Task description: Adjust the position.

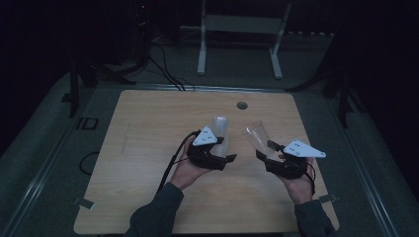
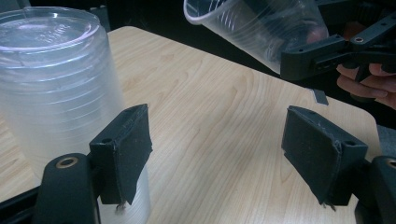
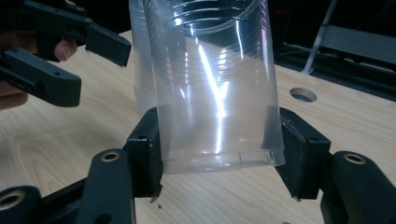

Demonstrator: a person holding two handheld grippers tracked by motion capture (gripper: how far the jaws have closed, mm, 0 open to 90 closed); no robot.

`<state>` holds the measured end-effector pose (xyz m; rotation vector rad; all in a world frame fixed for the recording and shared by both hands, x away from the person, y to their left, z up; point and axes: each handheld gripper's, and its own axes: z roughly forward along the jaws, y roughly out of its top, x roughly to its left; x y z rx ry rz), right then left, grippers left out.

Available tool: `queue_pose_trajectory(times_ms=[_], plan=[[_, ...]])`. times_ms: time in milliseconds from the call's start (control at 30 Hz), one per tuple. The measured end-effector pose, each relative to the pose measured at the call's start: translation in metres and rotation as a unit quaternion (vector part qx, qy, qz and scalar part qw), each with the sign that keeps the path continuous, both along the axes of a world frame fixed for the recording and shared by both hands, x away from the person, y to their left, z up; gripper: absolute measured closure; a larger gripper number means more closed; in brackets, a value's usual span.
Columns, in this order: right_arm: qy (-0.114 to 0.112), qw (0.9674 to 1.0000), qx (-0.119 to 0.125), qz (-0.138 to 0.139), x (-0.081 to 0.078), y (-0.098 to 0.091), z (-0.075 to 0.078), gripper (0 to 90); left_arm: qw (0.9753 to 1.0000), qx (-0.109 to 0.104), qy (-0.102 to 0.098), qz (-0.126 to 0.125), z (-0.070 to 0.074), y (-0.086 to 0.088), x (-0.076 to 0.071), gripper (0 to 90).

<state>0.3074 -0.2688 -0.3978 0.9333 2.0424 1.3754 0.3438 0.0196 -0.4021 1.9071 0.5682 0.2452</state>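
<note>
Right tool (image 3: 219, 154): clenched on a single clear plastic cup (image 3: 212, 84), one pad on each side of the cup near its closed bottom.
Right tool from above: seen at (image 1: 269, 150), held up off the counter (image 1: 148, 128) in the person's right hand (image 1: 299, 185).
Held cup, looks: thin see-through plastic with fine ridges ringing its wall and bright streaks of reflected light down the side; the base is flat with a small step at its edge.
Held cup, place: in the high view the cup (image 1: 257, 136) is tilted, open mouth pointing up and toward the left tool, clear of the counter. In the left gripper view it (image 2: 252, 28) hangs at the top with its rim toward the left.
Left tool (image 2: 219, 154): released, jaws standing well apart with bare wood between the pads; nothing is held.
Left tool from above: at (image 1: 222, 148), in the left hand (image 1: 190, 170).
Stack of cups (image 2: 56, 84): same clear ridged plastic, standing upside down on the counter with the flat bottom on top, nested layers showing as cloudy rings.
Stack, place: just beside the left-hand pad (image 2: 128, 149), outside the jaws; whether it touches that pad cannot be told. In the high view the stack (image 1: 220, 126) stands near the middle of the counter.
Counter: light wood grain, rounded corners, a round hole (image 1: 241, 105) near the far edge.
</note>
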Motion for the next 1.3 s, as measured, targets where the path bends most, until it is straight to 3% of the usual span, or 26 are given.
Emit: queue_pose_trajectory(times_ms=[167,367,500,733,1033,1300], plan=[[-0.006,1.0,0.007,-0.002,-0.001,0.001,0.0,41.3,1.0,-0.005,0.004,-0.002,0.0,-0.001,0.0,24.0],[-0.017,0.9995,0.024,-0.011,-0.001,0.003,-0.001,41.4,0.9996,-0.024,0.012,-0.002,0.004,0.0,0.001,24.0],[-0.031,0.9992,0.019,-0.013,-0.003,0.008,-0.001,41.4,0.9993,-0.033,0.018,-0.002,0.007,0.0,0.002,24.0],[-0.037,0.999,0.024,-0.013,-0.005,0.012,-0.003,41.5,0.9992,-0.034,0.02,0.001,0.008,-0.002,0.003,24.1],[-0.038,0.9989,0.023,-0.01,-0.007,0.013,-0.005,41.5,0.9982,-0.051,0.031,-0.006,0.013,-0.009,0.005,23.9],[-0.052,0.998,0.033,-0.009,-0.01,0.015,-0.004,41.5,0.9968,-0.062,0.048,-0.013,0.016,-0.014,0.007,19.6]])
